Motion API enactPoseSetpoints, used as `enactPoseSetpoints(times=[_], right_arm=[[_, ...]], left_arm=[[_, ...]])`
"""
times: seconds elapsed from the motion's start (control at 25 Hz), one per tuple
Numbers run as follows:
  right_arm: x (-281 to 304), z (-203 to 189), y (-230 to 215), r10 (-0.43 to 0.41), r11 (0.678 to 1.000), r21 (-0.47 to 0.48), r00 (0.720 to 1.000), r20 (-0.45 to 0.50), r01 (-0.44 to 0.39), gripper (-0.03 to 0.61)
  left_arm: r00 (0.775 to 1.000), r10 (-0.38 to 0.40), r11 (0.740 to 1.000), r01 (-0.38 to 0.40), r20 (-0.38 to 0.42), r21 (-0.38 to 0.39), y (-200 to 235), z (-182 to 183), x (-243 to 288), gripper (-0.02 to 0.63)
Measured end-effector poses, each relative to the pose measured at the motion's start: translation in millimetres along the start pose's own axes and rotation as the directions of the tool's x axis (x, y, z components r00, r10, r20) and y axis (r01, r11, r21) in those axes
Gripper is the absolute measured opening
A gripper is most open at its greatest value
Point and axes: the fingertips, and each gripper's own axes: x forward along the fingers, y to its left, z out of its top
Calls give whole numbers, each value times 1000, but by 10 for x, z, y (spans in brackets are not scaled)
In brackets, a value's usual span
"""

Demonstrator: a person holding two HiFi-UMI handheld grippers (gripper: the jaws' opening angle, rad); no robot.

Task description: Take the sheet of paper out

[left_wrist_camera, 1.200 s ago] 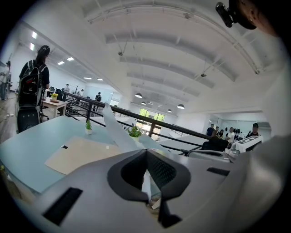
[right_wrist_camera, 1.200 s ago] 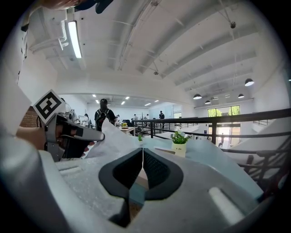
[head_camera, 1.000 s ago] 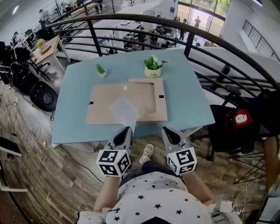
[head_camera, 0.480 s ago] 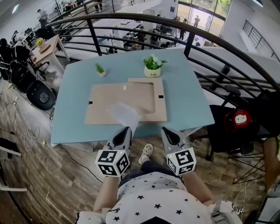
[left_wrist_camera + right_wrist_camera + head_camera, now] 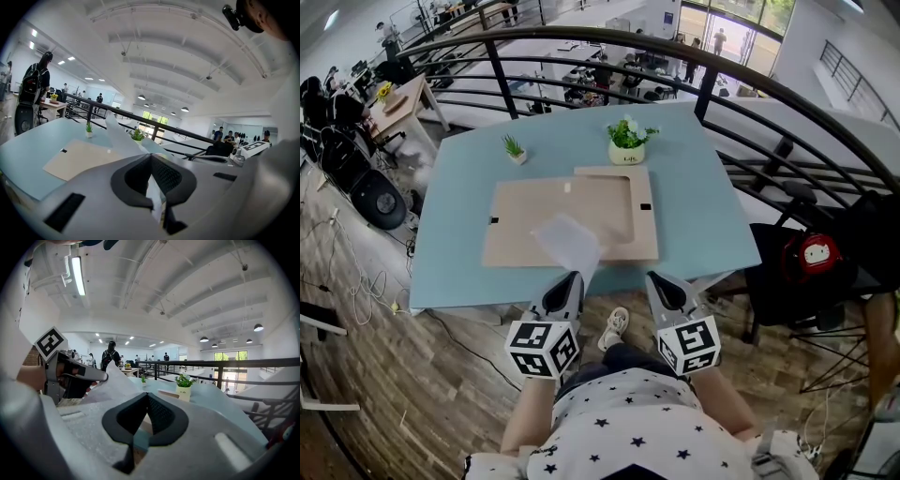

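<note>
White shirt with black star print (image 5: 628, 427) at 6 o'clock in head view; pale lace-up shoe (image 5: 617, 327) at 12 o'clock of it, over dark trousers. Left gripper (image 5: 569, 278): light grey tapered plastic shell, black inner pads. White cube with black square markers (image 5: 543, 348) at its 6 o'clock end. Right gripper (image 5: 659, 278): same build, with its own matching marker cube (image 5: 690, 345). Gripper views: matte grey bodies, black ribbed pad faces.

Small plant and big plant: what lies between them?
Only bare blue table lies between the small plant and the big plant; the head view shows it.
</note>
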Motion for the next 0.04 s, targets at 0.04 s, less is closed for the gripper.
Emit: enactPoseSetpoints(times=[0.04], right_arm=[[7,1,7,0,1000,0,1000,0,0,6]], left_arm=[[1000,-1,1000,1,0,-1,7,1,-2,2]])
